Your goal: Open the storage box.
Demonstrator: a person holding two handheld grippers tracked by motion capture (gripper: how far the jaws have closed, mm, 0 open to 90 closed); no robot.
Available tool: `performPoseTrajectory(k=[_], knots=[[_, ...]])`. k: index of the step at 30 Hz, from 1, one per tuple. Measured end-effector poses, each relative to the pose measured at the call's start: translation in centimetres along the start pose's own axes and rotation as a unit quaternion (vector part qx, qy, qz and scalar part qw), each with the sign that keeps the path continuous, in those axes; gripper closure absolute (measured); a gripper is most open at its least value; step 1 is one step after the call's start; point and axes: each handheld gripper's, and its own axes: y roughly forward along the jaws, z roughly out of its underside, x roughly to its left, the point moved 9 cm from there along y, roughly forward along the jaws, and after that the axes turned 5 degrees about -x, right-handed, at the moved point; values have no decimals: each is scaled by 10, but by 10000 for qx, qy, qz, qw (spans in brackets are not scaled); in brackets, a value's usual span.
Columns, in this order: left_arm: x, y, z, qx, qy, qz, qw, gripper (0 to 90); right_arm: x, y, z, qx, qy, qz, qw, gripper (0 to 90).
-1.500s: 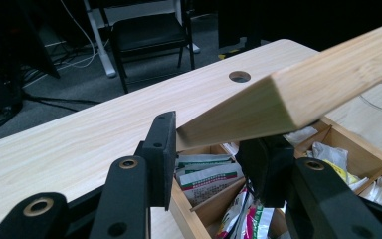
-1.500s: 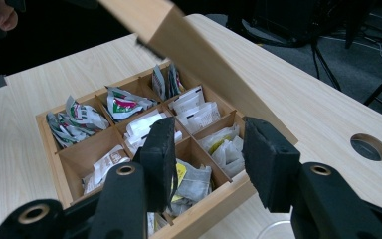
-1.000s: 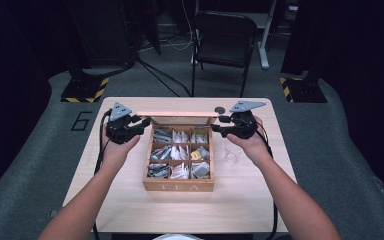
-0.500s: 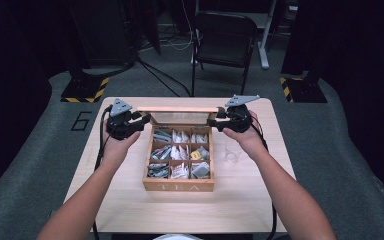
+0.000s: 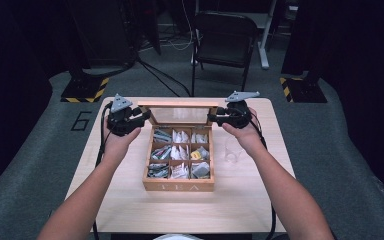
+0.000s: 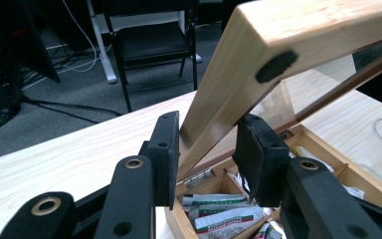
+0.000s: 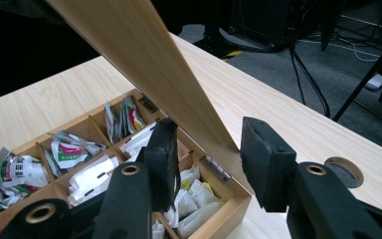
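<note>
An open wooden tea box (image 5: 180, 186) stands mid-table, its compartments holding several tea bags (image 5: 180, 152). Its glass-paned lid (image 5: 180, 104) is raised at the back. My left gripper (image 5: 142, 119) is shut on the lid's left side rail; in the left gripper view both pads press the wooden lid (image 6: 318, 25) that runs between them at my left gripper (image 6: 206, 149). My right gripper (image 5: 215, 117) has the right side rail between its jaws, which have just been closing. There the lid (image 7: 129, 40) slants down through my right gripper (image 7: 209, 149), touching both pads.
A clear glass (image 5: 231, 150) stands on the table (image 5: 130, 210) just right of the box. A round hole (image 7: 344, 172) sits in the tabletop near the right far corner. A black chair (image 5: 225, 35) and cables lie beyond the far edge.
The lid's top rail stands a little higher and its glass pane shows more. The right gripper has edged inward onto the lid's right rail. The left hand has stayed put.
</note>
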Motion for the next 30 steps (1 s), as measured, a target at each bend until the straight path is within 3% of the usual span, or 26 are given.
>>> performPoseTrajectory(k=[5, 16, 21, 30], knots=[[2, 3, 0, -35, -23, 6, 10000, 619, -2, 1, -2, 3, 65, -15, 10000, 588], [9, 20, 9, 153, 1, -35, 9999, 625, -7, 4, -6, 50, 33, 5, 10000, 596], [12, 25, 9, 81, -9, -42, 10000, 634, -11, 8, -8, -32, 65, -7, 10000, 595], [14, 28, 8, 69, -68, -41, 9999, 637, -15, 15, -2, 61, 54, 47, 10000, 582]])
